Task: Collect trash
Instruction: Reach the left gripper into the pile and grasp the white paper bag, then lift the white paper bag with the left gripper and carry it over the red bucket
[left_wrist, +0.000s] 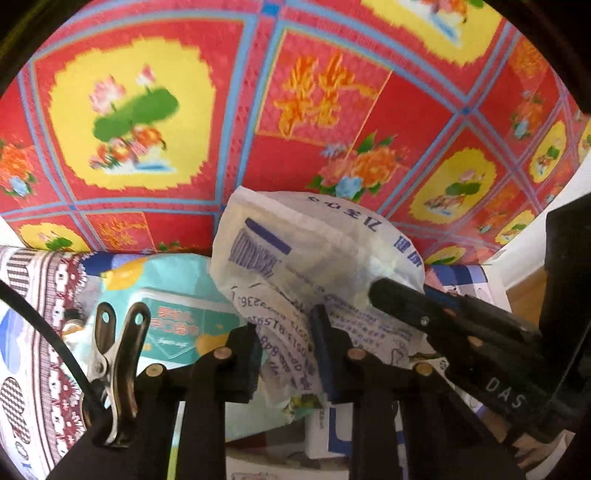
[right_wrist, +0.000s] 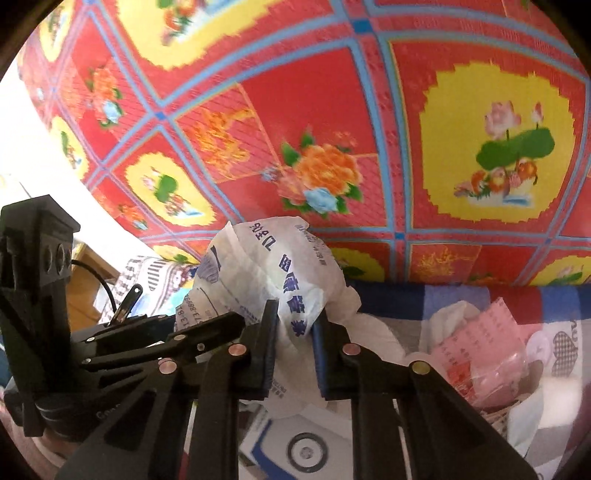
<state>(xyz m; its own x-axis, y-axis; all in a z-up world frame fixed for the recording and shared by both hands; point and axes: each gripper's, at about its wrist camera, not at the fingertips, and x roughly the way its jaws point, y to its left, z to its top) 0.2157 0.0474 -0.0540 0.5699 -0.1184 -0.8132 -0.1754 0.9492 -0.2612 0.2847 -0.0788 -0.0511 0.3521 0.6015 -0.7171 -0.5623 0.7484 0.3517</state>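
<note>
At the far left of the left wrist view a patterned cloth (left_wrist: 33, 332) with maroon and white bands lies under a teal packet (left_wrist: 173, 314), and a metal clip (left_wrist: 118, 354) sits on the rig – next to it the left gripper (left_wrist: 286, 354) has its jaws pressed on the lower part of a crumpled white plastic bag (left_wrist: 295, 251) printed in blue. The bag stands up between both grippers, in front of a red mat (left_wrist: 332, 92) with yellow flower medallions and blue grid lines. To the right the right gripper (right_wrist: 293, 347) pinches the same bag (right_wrist: 266, 269) near its top fold – its fingertips (right_wrist: 271, 343) bite into the plastic. Under it lies a white box (right_wrist: 295, 439) with a grey ring mark, and farther right a pink wrapper (right_wrist: 476, 350) rests on a blue-checked cloth (right_wrist: 424, 299)
</note>
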